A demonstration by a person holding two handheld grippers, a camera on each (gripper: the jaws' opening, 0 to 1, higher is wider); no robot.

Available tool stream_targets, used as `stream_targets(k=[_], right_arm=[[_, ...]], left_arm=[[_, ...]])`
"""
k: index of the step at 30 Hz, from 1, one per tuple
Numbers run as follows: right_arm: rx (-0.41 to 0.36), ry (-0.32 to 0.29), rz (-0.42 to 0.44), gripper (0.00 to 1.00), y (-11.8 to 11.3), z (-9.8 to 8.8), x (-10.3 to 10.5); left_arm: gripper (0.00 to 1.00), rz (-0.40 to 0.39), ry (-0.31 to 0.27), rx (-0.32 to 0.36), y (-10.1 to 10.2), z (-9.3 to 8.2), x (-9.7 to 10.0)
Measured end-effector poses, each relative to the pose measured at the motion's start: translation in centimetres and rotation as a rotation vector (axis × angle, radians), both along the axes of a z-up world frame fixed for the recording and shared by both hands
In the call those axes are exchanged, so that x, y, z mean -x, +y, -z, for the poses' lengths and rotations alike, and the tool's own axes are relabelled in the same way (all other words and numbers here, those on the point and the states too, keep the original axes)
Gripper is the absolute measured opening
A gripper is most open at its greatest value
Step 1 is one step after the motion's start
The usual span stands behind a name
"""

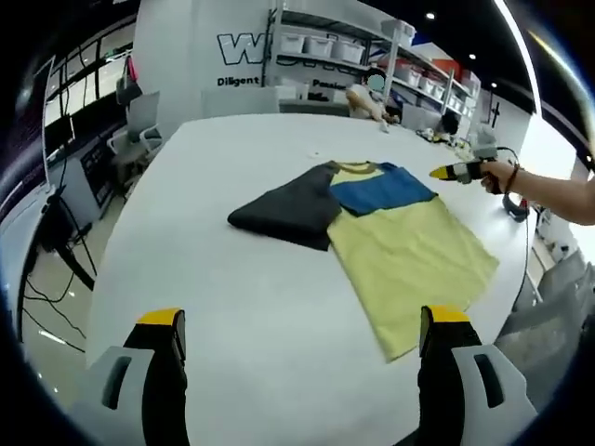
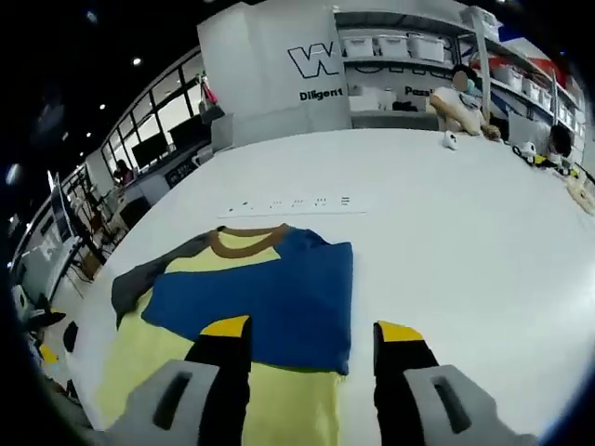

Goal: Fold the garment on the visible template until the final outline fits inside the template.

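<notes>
1. My left gripper (image 1: 302, 336) hangs wide open and empty, back from the worktop (image 1: 214, 279).
2. The garment (image 1: 376, 237) lies flat mid-worktop: soft, light, likely to slide; I'd pinch the grey sleeve (image 1: 284, 212) edge.
3. My right gripper (image 2: 311, 336) hovers above it, open and empty.

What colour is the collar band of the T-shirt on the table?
Brown, on the T-shirt; its collar band shows best in the right gripper view.

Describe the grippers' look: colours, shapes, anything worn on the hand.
Left gripper and right gripper: two black jaws each, yellow tips, light grey mounts with dark slots. In the left gripper view the right gripper looks yellow and black, held by a hand with a dark wristband.
</notes>
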State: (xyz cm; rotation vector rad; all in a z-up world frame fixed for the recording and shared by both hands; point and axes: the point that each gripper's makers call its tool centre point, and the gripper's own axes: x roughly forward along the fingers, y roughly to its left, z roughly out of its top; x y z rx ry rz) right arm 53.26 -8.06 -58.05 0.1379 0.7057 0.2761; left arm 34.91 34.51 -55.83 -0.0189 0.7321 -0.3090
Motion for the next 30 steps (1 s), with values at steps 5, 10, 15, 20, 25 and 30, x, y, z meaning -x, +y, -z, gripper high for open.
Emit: stream_targets(k=[5,10,15,20,25,30], right_arm=[[-0.003,-0.013,-0.043,0.68,1.3,-0.3,1.9],[-0.014,-0.033,-0.071,0.72,2.1,-1.1,3.7],[-0.020,-0.053,-0.081,0.72,2.4,-2.0,5.1],[-0.028,-0.069,-0.091,0.72,2.7,-2.9,6.2],[-0.009,-0.094,-0.106,0.71,2.8,-3.8,7.1],[0.001,-0.112,-0.114,0.71,3.0,-4.4,7.9]], left_arm=[[0.99,-0.052,-0.011,0.015,0.3,0.0,-1.2],[0.97,-0.058,-0.011,0.012,0.1,0.2,-2.3],[0.94,-0.079,-0.004,0.038,-0.4,0.5,-3.4],[0.89,-0.102,0.002,0.053,-0.6,0.9,-4.4],[0.81,-0.121,-0.001,0.045,-0.9,1.1,-5.5],[0.74,-0.150,0.019,0.068,-1.5,1.8,-6.9]])
